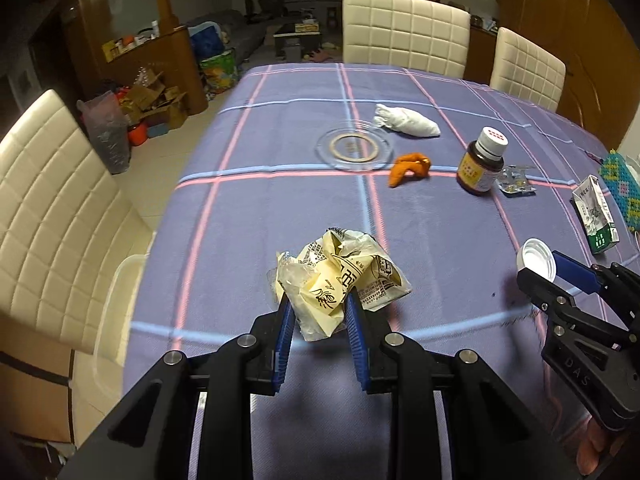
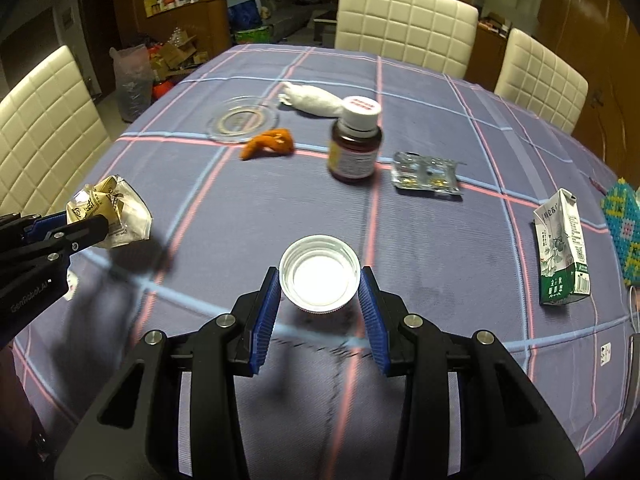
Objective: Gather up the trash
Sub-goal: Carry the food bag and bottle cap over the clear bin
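Left tongs (image 1: 318,312): clenched on a crumpled yellow-and-clear food wrapper (image 1: 340,280), blue pads pressing either side of its lower folds. Wrapper sits at the near-left part of the counter (image 1: 248,208), which wears a purple plaid cloth; whether it is lifted clear of the cloth cannot be told. In the right wrist view the same wrapper (image 2: 110,212) shows at the far left, pinched in the left tongs (image 2: 86,224).

Right tongs (image 2: 320,280): spread wide, one blue pad on each side of an upturned white bottle cap (image 2: 319,278). Left pad appears at or very near the cap's rim; right pad stands slightly apart. Cap rests open side up on the cloth at the near centre. From the left wrist view the cap (image 1: 536,258) lies just ahead of the right tongs (image 1: 538,276).

Other items on the counter, all further back:
- brown pill bottle (image 2: 354,140), white lid, upright
- foil blister pack (image 2: 426,174) just right of the bottle
- orange peel (image 2: 270,142) left of the bottle
- clear glass dish (image 2: 242,120) behind the peel
- wadded white tissue (image 2: 314,100) beside the dish
- opened green-and-white drink carton (image 2: 562,248), far right, lying down

Cream padded chairs (image 2: 404,24) around the counter.
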Available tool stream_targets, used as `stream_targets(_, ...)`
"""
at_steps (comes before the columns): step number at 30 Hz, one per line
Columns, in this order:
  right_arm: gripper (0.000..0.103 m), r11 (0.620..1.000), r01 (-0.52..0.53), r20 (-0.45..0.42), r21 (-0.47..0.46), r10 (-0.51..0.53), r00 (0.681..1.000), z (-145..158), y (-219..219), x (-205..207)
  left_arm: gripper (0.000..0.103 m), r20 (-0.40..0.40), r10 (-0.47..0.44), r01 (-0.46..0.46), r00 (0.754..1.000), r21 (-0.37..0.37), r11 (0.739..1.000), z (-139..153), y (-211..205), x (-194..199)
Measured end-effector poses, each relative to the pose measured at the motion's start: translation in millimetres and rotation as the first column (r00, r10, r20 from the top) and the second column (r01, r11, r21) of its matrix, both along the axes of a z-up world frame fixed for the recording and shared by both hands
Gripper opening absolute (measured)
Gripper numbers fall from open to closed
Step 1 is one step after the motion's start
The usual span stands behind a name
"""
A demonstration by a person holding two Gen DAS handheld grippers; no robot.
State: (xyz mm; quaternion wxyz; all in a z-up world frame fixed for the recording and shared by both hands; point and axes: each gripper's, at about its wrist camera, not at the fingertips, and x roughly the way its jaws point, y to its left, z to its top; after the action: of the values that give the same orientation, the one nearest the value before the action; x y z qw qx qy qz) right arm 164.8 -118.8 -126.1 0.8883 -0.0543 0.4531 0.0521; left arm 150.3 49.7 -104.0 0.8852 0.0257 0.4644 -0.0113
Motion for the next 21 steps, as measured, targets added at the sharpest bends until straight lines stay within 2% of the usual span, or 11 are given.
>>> stream_targets(9,0.041,0.997,-0.072,0.024,-0.037,0.073,0.997,11.2,44.7,-27.5,0.025,0.018,0.088,-0.087,0.996,-0.028,0.996,4.8,48.3,-35.0)
stream_targets(21,0.041,0.981,-0.176,0.043,-0.081,0.18,0.983,18.7,111.1,-51.6,0.025,0.055,0.2,-0.197,0.978,-0.052,0.979,7.2,110.2,-70.5)
